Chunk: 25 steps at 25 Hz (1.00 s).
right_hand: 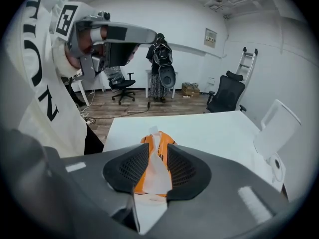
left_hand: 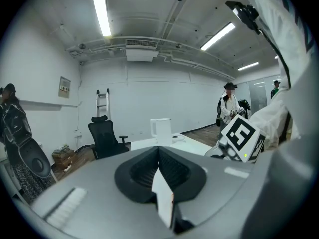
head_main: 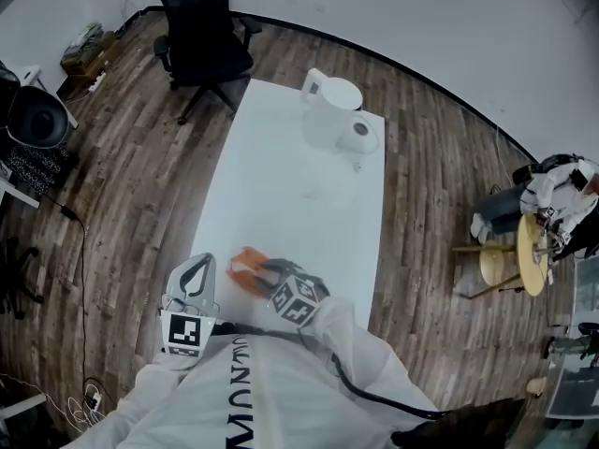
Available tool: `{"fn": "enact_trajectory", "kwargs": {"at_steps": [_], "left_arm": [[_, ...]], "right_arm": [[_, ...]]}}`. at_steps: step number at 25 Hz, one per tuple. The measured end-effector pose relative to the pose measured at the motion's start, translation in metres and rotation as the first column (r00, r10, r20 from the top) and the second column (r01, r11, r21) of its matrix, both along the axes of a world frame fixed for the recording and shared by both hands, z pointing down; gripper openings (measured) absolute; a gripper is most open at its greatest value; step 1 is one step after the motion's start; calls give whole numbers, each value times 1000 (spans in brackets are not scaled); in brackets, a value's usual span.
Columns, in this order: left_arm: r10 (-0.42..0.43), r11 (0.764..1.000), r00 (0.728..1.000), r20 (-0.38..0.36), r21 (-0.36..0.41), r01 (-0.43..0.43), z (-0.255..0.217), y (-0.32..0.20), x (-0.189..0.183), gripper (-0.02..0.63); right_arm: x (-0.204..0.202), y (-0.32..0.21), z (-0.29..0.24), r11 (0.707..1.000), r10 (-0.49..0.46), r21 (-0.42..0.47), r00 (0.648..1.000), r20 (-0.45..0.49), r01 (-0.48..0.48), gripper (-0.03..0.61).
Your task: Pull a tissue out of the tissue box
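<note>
An orange tissue pack (head_main: 245,267) lies near the front edge of the white table (head_main: 299,195). In the right gripper view the pack (right_hand: 160,139) shows between and beyond the pads, with a white tissue (right_hand: 158,171) standing up from it in the gap. My right gripper (right_hand: 158,148) points steeply down over the pack, jaws apart on either side of the tissue; in the head view the right gripper (head_main: 266,275) sits at the pack's right end. My left gripper (head_main: 199,265) hovers left of the pack, pointing nearly level, and in its own view the left gripper (left_hand: 159,151) has its pads together with nothing between them.
A white kettle (head_main: 329,93) and its round base (head_main: 359,136) stand at the table's far end. A black office chair (head_main: 201,26) is beyond the far left corner. A person (left_hand: 229,106) stands at the room's far side, and stools (head_main: 524,251) stand right of the table.
</note>
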State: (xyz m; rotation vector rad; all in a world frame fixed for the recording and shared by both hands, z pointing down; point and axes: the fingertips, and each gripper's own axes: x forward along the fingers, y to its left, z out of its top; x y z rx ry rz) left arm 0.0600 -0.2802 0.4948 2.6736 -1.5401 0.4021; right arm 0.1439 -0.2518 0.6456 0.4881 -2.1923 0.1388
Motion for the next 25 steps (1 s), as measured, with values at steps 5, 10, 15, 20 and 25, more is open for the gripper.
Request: {"fn": "enact_trajectory", "kwargs": {"at_steps": [5,10,15,20,25], "left_arm": [[-22,1000,1000,1,1,22,0,0,-7,-5],[-60,998,998,0,4,60,1,-1,-18,-5],[-79,997,997,-15,0,79,3,-2,-22,-5],[-88,996,996,-18,11,88,0,-3,-25,-5],[-99,995,995,-19,9,99,-1,-6,-30,-5]], "right_arm": [[-6,-4,15,999,-47,-19,998,-48,46,112],[-6,-4,27,996,-72,-50,995,-75,68,100],[-6,-6,29,997,-56,-63,996,-68,52,75],[-3,-7,30,998,-28,-60,997,-68,24,51],[-2,-7,29,999,-12,-50,997,-71,9,23]]}}
